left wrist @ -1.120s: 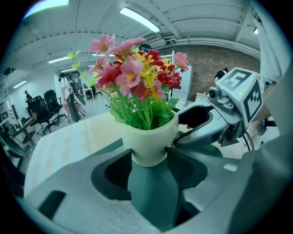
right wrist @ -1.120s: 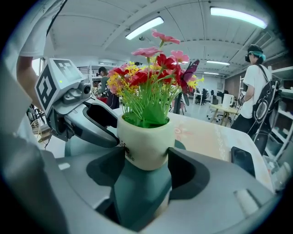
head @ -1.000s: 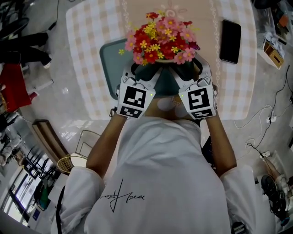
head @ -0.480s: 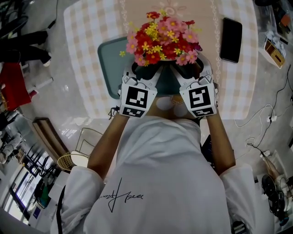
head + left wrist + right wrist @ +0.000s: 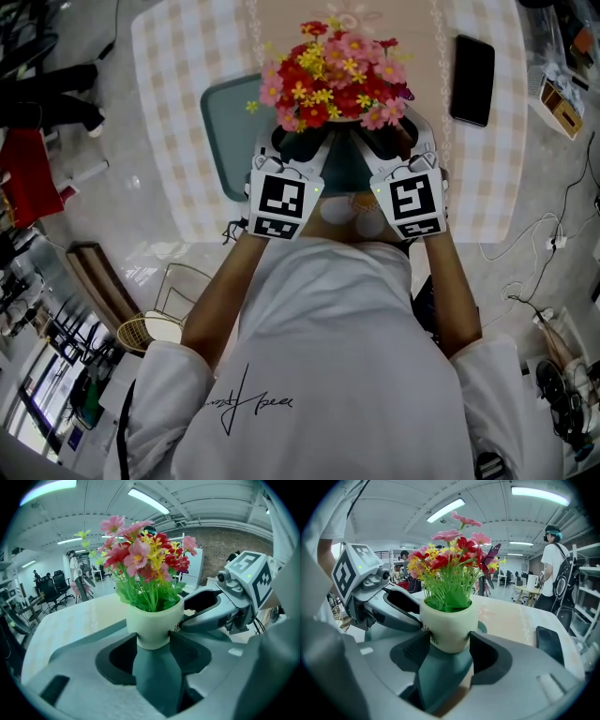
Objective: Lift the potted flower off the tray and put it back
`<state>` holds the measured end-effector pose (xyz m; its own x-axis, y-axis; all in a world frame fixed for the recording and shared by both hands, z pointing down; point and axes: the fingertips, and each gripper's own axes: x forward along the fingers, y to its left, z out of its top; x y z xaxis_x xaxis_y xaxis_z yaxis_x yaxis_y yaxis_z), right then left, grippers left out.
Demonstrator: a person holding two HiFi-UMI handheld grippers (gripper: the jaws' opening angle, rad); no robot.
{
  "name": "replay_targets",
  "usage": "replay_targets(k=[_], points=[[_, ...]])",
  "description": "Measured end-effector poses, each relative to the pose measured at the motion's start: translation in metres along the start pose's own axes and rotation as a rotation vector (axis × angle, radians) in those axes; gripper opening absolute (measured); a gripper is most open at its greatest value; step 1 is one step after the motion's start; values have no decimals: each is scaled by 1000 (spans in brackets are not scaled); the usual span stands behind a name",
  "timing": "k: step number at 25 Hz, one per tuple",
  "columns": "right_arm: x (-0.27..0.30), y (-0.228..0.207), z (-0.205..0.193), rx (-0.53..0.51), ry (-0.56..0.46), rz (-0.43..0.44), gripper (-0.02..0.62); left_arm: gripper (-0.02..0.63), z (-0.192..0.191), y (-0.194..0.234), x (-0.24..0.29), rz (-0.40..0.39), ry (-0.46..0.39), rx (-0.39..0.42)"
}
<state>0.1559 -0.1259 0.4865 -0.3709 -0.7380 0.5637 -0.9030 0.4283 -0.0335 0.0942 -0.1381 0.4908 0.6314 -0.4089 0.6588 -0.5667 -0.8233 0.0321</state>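
Note:
The potted flower [image 5: 333, 80] is a cream pot [image 5: 152, 625] with pink, red and yellow blooms. It stands on the teal tray [image 5: 225, 122], on the side nearest me. My left gripper [image 5: 298, 141] and right gripper [image 5: 380, 141] reach in side by side under the blooms. In the left gripper view the pot's base sits between the left gripper [image 5: 153, 641] jaws. In the right gripper view the pot [image 5: 449, 623] sits the same way in the right gripper [image 5: 449, 641]. Both pairs of jaws are closing, and their pads meet the pot's sides.
A black phone [image 5: 471, 82] lies on the checked tablecloth [image 5: 178, 56] to the right of the tray. The table's near edge runs just behind the grippers' marker cubes. A person [image 5: 553, 583] stands beyond the table's far right.
Both grippers' jaws have drawn in a little around the pot. The hands, the pot and the tray have stayed almost where they were.

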Motion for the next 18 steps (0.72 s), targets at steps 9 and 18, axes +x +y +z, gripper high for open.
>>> replay_targets(k=[9,18], points=[[-8,4,7,24,-15,-14,222,158,-6,2,-5,18,22,-6],[-12,7,10,34,-10,-30,192,118,-9,-4,-13,-2,20,-74]])
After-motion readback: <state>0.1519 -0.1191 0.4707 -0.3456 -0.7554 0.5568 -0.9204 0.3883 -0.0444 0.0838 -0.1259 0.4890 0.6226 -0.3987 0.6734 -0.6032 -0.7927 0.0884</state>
